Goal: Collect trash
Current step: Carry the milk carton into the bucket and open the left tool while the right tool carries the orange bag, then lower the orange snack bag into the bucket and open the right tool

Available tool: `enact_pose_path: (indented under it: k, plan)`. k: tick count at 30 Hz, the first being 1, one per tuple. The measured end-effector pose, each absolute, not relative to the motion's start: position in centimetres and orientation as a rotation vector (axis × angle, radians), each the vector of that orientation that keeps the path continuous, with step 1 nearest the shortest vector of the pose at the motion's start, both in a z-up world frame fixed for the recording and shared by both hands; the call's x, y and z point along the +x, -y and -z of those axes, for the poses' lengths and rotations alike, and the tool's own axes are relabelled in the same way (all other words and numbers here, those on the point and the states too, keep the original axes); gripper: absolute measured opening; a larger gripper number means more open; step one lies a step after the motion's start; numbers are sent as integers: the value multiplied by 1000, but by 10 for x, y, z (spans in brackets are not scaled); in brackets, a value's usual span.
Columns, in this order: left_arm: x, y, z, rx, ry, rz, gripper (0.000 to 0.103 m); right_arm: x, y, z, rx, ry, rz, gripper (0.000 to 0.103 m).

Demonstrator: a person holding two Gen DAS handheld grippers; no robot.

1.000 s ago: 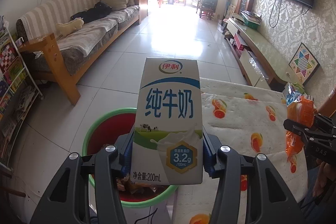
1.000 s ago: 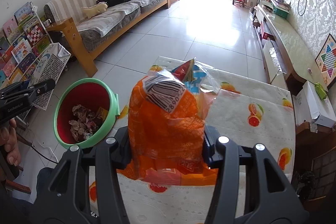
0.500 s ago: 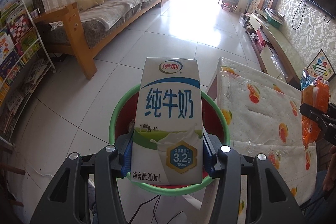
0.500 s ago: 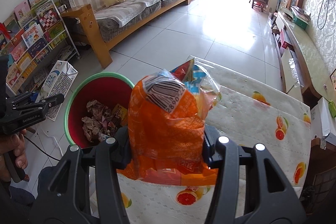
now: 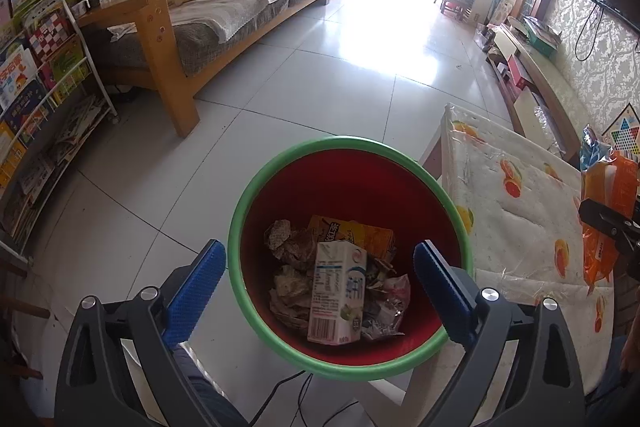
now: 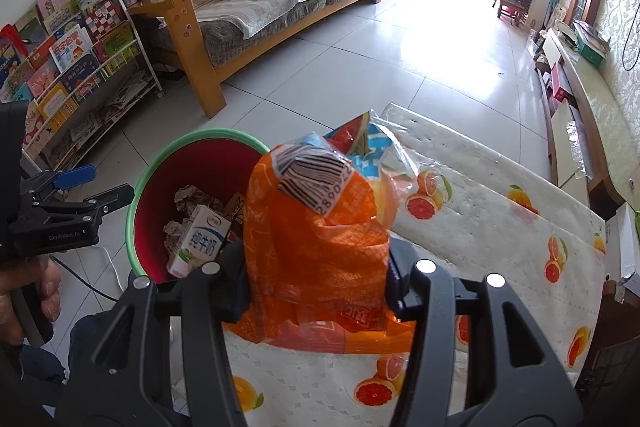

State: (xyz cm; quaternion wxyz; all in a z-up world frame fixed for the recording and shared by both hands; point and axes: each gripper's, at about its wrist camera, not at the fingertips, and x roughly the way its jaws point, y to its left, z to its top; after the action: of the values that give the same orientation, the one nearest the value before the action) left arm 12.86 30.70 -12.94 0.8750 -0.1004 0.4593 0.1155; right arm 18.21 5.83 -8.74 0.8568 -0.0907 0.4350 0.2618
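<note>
**Milk carton in the bin, orange bag held over the bench**

The left tongs [image 5: 320, 275] hang spread wide and empty above the green-rimmed red bin [image 5: 256, 195]. A white milk carton [image 5: 336, 299] lies inside on crumpled wrappers [image 5: 288, 283], beside a yellow-orange pack [image 5: 352, 231]. The right tongs [image 6: 316, 279] are clamped on an orange plastic bag [image 6: 316, 227], barcode patch at its top, over the fruit-print bench [image 6: 500, 203] just right of the bin. On the far left stand a striped sofa [image 5: 224, 3] and a bookshelf [image 5: 36, 75].
</note>
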Motion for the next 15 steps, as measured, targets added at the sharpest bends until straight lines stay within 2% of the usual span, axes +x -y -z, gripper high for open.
enact_pose_path:
  k: [15]
  plan:
    - [92, -352, 123, -244, -932, -322, 93, 180, -146, 92, -242, -892, -699, 50]
